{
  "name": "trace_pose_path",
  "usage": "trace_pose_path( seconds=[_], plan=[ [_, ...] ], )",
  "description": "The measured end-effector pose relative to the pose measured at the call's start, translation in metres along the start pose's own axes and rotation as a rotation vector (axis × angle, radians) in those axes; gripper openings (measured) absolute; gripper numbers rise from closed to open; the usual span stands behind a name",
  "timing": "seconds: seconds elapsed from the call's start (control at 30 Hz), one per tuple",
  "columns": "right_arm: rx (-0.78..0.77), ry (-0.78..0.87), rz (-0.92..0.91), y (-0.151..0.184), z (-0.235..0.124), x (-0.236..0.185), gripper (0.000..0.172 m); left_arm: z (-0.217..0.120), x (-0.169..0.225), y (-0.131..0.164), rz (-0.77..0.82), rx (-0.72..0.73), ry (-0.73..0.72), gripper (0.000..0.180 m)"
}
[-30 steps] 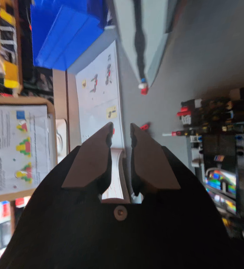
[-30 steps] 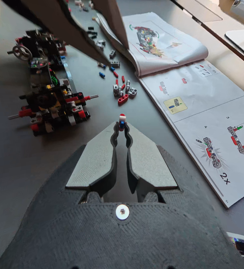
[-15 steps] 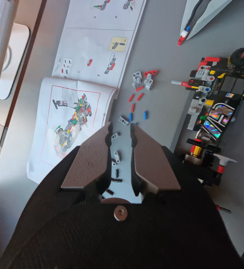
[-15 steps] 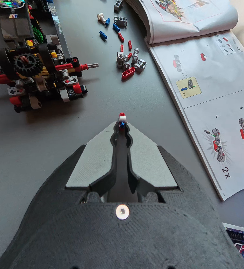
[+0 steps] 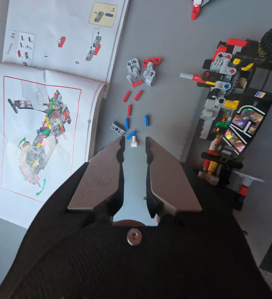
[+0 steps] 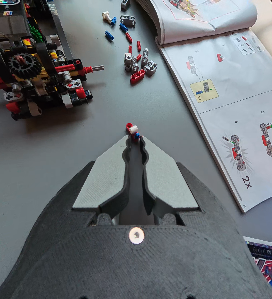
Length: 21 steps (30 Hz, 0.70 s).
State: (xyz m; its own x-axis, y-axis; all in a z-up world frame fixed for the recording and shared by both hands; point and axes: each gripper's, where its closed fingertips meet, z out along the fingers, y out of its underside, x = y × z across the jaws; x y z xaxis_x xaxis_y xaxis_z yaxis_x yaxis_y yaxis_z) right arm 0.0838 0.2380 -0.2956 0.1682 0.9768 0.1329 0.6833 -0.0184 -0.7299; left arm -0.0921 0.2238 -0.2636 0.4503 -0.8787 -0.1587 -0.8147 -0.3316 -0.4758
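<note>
Gripping red beam (image 6: 133,135), right gripper (image 6: 135,137); left gripper (image 5: 135,139) open over white pin (image 5: 133,142), blue pins (image 5: 130,135) beside.

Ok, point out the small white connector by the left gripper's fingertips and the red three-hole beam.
small white connector (image 5: 134,142), left wrist view, on its barrel.
red three-hole beam (image 6: 137,76), right wrist view, on its top face.

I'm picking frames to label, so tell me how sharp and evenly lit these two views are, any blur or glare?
Left wrist view: softer, the model and booklet slightly smeared, edges bent by the wide lens, foil stickers glinting. Right wrist view: crisp, the red piece at the hand-held gripper sharp; light from the upper right, shadows falling left of the model, upper page bright.
</note>
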Motion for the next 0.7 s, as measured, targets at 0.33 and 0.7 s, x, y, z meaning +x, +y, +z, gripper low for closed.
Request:
trace_pose_path(
  seconds=[0.33,0.7],
  plan=[
    [0.027,-0.004,0.001,-0.002,-0.004,-0.001,0.007,0.03,0.012,0.0,0.049,-0.088,0.075,0.017],
    [0.018,0.001,0.001,0.0,-0.005,0.0,0.008,0.037,0.019,-0.006,0.044,-0.089,0.126,0.002]
  ],
)
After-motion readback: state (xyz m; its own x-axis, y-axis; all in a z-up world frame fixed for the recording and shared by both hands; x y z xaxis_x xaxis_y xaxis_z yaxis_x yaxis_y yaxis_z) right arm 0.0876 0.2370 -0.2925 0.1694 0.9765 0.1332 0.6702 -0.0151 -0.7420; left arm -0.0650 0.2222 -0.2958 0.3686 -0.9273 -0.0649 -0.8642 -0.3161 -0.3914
